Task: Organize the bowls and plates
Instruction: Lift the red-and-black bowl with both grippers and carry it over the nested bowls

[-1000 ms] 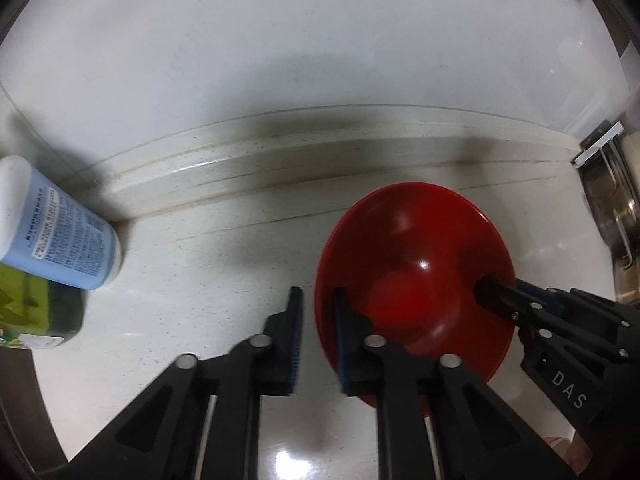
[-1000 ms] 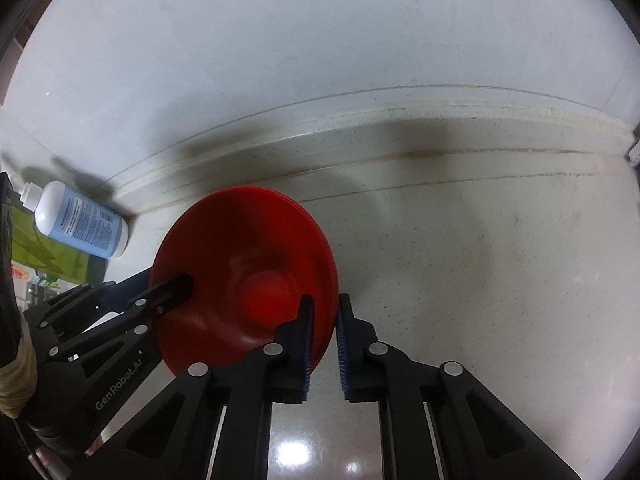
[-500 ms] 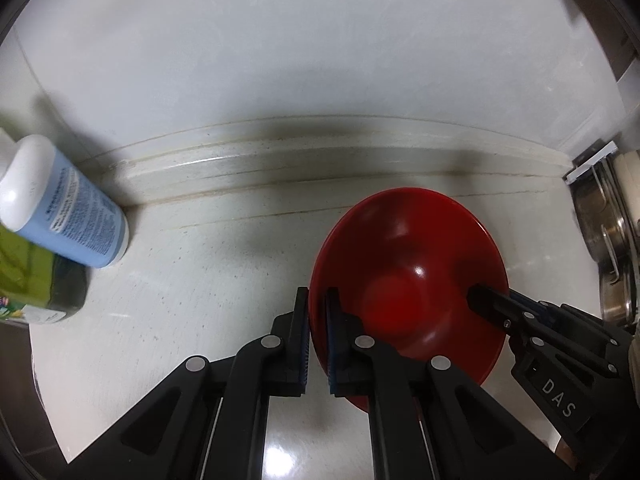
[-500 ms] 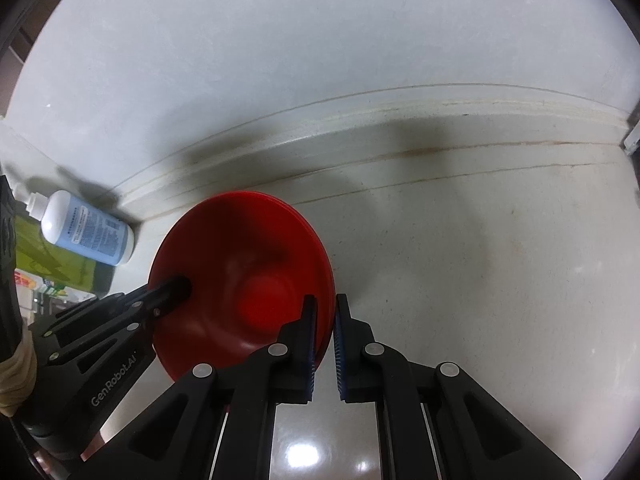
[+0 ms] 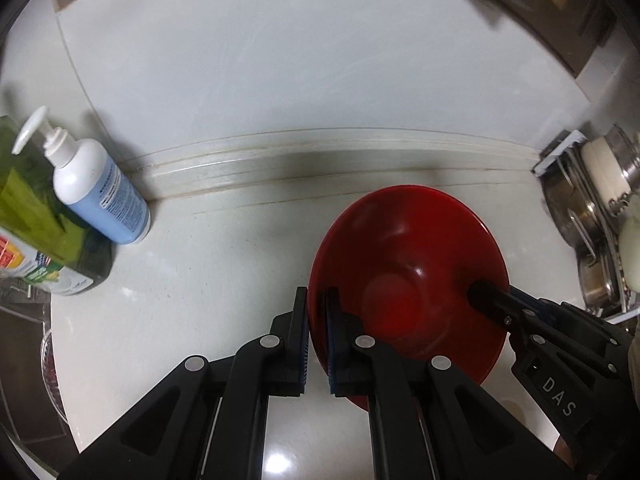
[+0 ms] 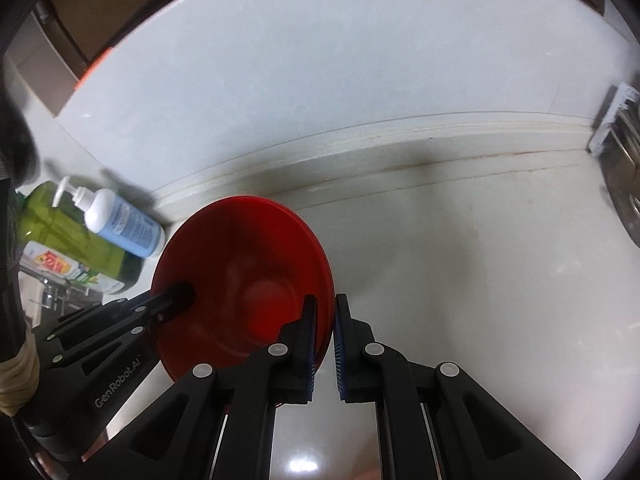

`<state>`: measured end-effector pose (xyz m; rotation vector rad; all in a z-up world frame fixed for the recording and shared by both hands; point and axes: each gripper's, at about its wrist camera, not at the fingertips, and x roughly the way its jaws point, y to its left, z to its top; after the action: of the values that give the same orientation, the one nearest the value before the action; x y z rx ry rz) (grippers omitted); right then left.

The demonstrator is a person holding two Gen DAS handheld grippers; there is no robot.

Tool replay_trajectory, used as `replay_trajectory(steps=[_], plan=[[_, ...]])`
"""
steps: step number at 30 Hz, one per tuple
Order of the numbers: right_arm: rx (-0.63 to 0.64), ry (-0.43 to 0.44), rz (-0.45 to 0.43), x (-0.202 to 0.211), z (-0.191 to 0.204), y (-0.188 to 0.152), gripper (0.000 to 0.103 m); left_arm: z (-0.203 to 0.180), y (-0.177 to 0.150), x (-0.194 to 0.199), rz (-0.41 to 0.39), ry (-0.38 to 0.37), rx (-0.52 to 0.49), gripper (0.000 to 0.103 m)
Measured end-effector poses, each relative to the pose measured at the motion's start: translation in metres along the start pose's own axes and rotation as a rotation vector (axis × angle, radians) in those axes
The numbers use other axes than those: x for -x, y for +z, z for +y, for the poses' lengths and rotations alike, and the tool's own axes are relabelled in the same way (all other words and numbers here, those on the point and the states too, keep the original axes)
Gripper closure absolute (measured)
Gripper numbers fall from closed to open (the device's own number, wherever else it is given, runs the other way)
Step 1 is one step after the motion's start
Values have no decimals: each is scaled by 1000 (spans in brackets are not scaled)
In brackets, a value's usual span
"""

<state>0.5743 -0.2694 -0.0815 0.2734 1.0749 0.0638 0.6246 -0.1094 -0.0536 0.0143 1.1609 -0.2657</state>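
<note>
A red bowl [image 5: 408, 280] is held between both grippers above a pale countertop [image 5: 200, 280]; it looks like more than one stacked. My left gripper [image 5: 317, 340] is shut on its left rim, one finger inside and one outside. My right gripper [image 6: 325, 344] is shut on its right rim in the same way. The bowl shows in the right wrist view [image 6: 240, 280] too. Each gripper appears in the other's view, the right gripper [image 5: 492, 300] at the bowl's right and the left gripper [image 6: 176, 296] at its left.
A white pump bottle with a blue label [image 5: 96, 192] and a green bottle [image 5: 36, 224] stand at the left by the wall. Steel pots on a rack [image 5: 592, 216] stand at the right. A raised backsplash ledge [image 5: 320, 160] runs along the wall.
Both grippers have lifted and pulled back with the bowl, so more of the wall and both bottles show. The left jaws have closed tighter on the rim.
</note>
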Motion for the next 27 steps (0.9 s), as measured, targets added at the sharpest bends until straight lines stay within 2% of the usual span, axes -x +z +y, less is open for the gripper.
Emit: replay_trajectory(steps=[12, 19, 27], plan=[[-39, -6, -67, 54, 0, -43, 93, -32, -40, 49, -77, -43, -50, 94], [-72, -20, -96, 76, -9, -68, 94, -54, -65, 67, -85, -72, -80, 92], [-110, -50, -119, 97, -25, -100, 93, -79, -93, 67, -60, -102, -109, 91]])
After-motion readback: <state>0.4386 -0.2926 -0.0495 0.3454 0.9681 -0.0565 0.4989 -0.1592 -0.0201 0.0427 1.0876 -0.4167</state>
